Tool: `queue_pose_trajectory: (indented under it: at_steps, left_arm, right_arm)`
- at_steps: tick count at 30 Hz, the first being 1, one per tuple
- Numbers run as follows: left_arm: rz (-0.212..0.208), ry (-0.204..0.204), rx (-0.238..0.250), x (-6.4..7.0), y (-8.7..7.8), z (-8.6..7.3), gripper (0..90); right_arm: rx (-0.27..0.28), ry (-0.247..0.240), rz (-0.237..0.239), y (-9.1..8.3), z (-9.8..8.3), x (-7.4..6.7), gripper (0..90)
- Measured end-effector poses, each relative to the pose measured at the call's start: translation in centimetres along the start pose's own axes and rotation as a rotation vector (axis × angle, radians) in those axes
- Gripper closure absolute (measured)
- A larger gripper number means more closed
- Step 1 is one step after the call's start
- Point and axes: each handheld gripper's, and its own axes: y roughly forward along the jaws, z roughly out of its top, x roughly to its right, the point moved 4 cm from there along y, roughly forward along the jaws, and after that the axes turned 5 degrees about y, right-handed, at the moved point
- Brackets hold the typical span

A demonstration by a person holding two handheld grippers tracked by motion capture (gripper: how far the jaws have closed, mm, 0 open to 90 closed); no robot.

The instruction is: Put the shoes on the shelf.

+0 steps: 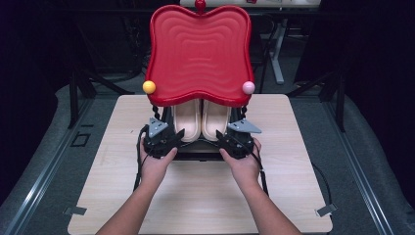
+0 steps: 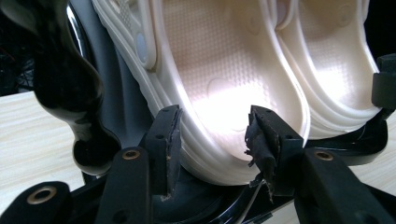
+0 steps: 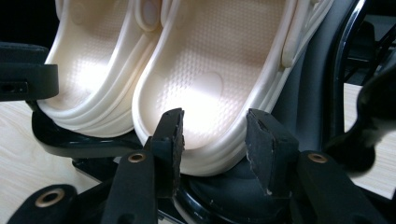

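At the near edge of the black stand, the left gripper (image 1: pixel 169 142) sits with its jaws straddling the heel of the left cream clog (image 2: pixel 224 93), and in the left gripper view the pads stand close against the heel rim on either side without clearly biting in, so I read these jaws as released around the shoe rather than clamped. The right gripper (image 1: pixel 225 139) does the same at the heel of the right cream clog (image 3: pixel 210 84): its pads flank the rounded heel, spread wide, pressing on nothing that I can make out. Both clogs stand side by side, heels toward the person and toes tucked under the raised red lid (image 1: pixel 199 54), inside a glossy black holder (image 3: pixel 74 140) resting on the pale wooden table (image 1: pixel 205 196). The main risk, as I judge it, is the heel rim itself: it is ribbed, rounded and probably soft, so jaws closing on it off-centre could squeeze it out of shape or slide off as the shoe is drawn back. A pull that is not straight could also drag the toes against the lid or the holder's curved black wall, tipping the whole stand. The worn, frayed pad on the left gripper may hold less surely. Each clog is smooth cream foam with a pebbled footbed, a round rivet at the side and stacked ridges around the sole.
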Motion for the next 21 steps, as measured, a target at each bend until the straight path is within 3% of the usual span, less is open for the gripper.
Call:
queue_pose_trajectory:
  at_steps: [4,13,16,21]
  left_arm:
    - [-0.006,0.01,0.004,0.3,-0.5,0.0,52.0]
    - [-0.049,0.043,0.018,1.0,-2.8,-0.2,51.0]
    - [-0.054,0.056,0.017,0.9,-3.9,-1.0,51.0]
    - [-0.052,0.044,0.002,-0.1,-5.8,-2.5,51.0]
  right_arm:
    - [0.014,-0.001,0.016,-0.7,-0.3,-0.3,55.4]
    - [0.037,-0.079,0.015,-3.1,-0.4,-0.9,54.5]
    - [0.037,-0.077,0.014,-4.2,-0.9,-0.4,54.5]
    - [0.025,-0.066,0.011,-5.8,-1.9,0.8,53.8]
